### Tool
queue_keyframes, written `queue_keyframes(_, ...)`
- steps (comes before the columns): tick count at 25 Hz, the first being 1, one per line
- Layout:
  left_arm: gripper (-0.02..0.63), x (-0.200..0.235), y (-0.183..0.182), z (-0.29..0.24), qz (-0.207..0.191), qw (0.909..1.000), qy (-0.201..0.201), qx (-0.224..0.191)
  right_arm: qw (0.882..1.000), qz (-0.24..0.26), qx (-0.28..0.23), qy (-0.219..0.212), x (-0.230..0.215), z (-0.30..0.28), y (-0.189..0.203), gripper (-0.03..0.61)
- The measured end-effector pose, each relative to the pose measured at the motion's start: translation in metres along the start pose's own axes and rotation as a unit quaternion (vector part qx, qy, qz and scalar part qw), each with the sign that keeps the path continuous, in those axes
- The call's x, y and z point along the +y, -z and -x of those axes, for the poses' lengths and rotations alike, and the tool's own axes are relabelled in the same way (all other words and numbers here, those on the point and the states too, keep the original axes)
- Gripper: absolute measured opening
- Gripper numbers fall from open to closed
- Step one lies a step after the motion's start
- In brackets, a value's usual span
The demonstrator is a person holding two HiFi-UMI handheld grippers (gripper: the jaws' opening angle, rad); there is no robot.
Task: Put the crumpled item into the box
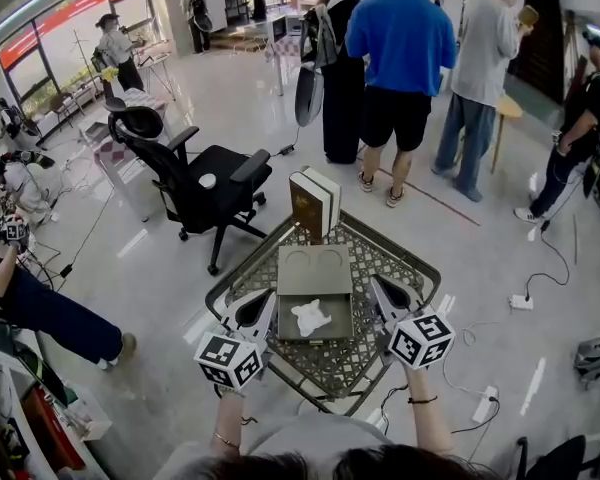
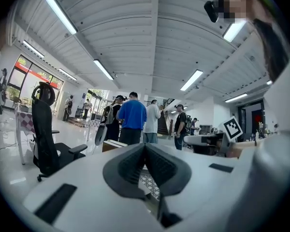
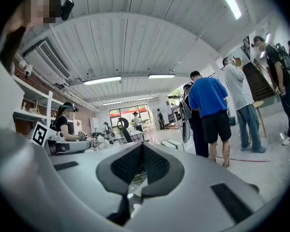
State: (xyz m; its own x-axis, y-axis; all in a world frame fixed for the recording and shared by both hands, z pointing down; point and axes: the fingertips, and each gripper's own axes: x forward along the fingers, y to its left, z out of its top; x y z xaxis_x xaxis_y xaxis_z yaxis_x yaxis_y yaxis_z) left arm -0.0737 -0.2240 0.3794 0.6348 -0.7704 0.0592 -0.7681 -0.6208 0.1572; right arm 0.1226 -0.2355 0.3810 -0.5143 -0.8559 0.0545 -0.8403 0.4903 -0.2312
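A grey box lies open on the metal mesh table in the head view. A white crumpled item rests inside its near half. My left gripper hovers just left of the box and my right gripper just right of it. Neither touches the box. In the left gripper view the left gripper has its jaws pressed together with nothing between them. The right gripper in its own view is shut and empty as well. Both cameras look out over the room, and the box is hidden from them.
A brown book-like case stands upright at the table's far edge. A black office chair is to the far left of the table. Several people stand beyond it. Cables and a power strip lie on the floor at the right.
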Motion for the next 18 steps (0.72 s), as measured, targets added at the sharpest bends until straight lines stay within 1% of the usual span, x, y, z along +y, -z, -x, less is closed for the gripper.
queue_keyframes(4,0.017,0.000,-0.012,-0.003,-0.014,0.9998,0.003,-0.010,1.000,0.006,-0.018,0.008,-0.005,0.001,-0.016,0.021)
queue_keyframes(9,0.017,-0.001,-0.019,-0.001,-0.019,0.9996,0.000,-0.019,0.999,0.017,-0.025,0.010,-0.007,0.003,-0.026,0.020)
queue_keyframes(18,0.017,-0.001,-0.026,0.000,-0.028,0.9991,-0.009,-0.032,0.999,0.026,-0.033,0.010,-0.011,0.005,-0.029,0.020)
